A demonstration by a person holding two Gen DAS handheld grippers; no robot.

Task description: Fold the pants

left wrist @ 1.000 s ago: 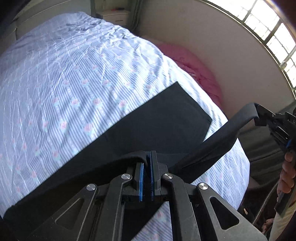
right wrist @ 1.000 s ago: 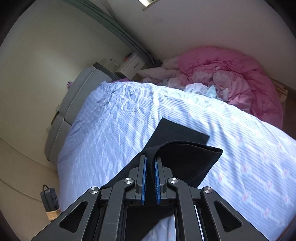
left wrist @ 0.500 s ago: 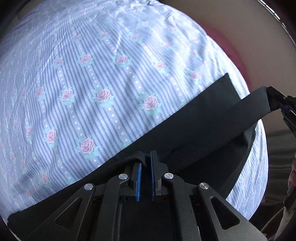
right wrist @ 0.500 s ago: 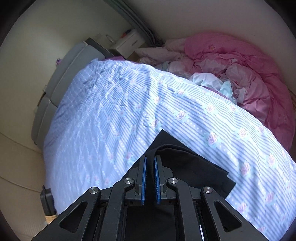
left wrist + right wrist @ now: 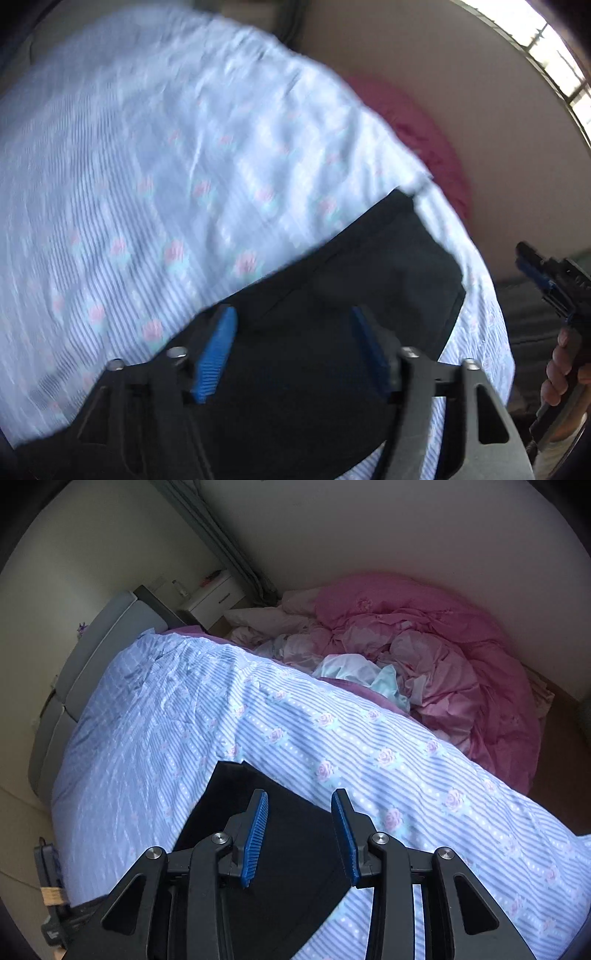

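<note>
The black pants (image 5: 354, 280) lie flat on the blue striped, rose-print bedsheet (image 5: 147, 166), folded over near the bed's near edge. They also show in the right wrist view (image 5: 295, 845). My left gripper (image 5: 291, 332) is open and empty just above the pants. My right gripper (image 5: 299, 808) is open and empty above the pants' end. The right gripper also shows at the right edge of the left wrist view (image 5: 535, 273), held by a hand. The left wrist view is blurred.
A crumpled pink duvet (image 5: 424, 657) with pale clothes lies beyond the bed's far side. A grey headboard (image 5: 96, 657) and a white nightstand (image 5: 214, 598) stand at the bed's far left. A wall and a window (image 5: 546, 48) are on the right.
Both grippers were shut on the pants and holding a fold up. Both have now opened and let go. The pants have dropped flat on the sheet.
</note>
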